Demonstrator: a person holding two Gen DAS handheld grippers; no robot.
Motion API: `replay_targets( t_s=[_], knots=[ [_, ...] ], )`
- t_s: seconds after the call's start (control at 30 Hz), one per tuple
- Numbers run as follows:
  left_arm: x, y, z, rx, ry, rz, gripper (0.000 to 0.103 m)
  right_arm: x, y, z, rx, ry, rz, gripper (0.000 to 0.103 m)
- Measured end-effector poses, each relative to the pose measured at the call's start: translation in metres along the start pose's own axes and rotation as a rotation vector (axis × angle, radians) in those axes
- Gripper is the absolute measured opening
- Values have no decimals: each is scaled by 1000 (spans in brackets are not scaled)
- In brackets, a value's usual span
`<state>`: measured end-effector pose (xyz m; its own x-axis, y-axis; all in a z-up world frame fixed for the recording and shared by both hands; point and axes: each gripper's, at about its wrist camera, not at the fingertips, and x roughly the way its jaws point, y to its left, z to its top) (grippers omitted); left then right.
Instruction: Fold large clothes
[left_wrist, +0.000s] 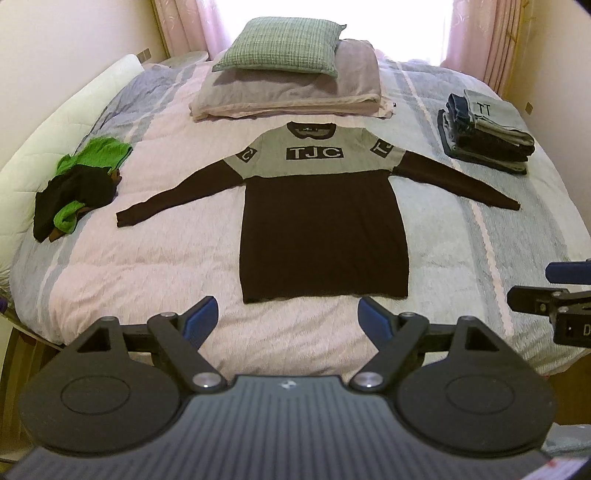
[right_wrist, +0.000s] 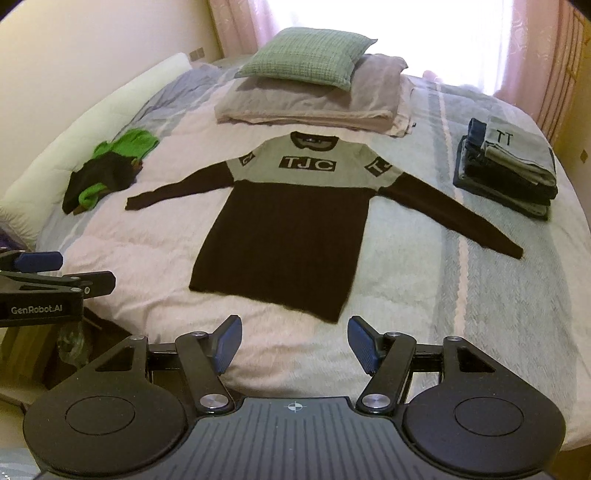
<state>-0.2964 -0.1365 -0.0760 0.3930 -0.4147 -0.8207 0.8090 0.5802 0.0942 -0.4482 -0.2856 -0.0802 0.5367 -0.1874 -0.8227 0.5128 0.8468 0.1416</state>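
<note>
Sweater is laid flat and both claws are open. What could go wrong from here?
1. The black-and-grey knit TJC sweater lies on a soft quilted bedspread; the left claw or right claw might pinch quilt along with the hem.
2. The long outstretched sleeve ends close to the stack of folded clothes; swinging it inward could drag or bunch it.
</note>
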Motion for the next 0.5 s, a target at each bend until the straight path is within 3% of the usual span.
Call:
replay_targets(
  t_s=[0.5],
  knots=[
    [-4, -8, -9, 8, 5, 3, 80, -5, -5, -10, -2, 10, 12, 61]
  ],
)
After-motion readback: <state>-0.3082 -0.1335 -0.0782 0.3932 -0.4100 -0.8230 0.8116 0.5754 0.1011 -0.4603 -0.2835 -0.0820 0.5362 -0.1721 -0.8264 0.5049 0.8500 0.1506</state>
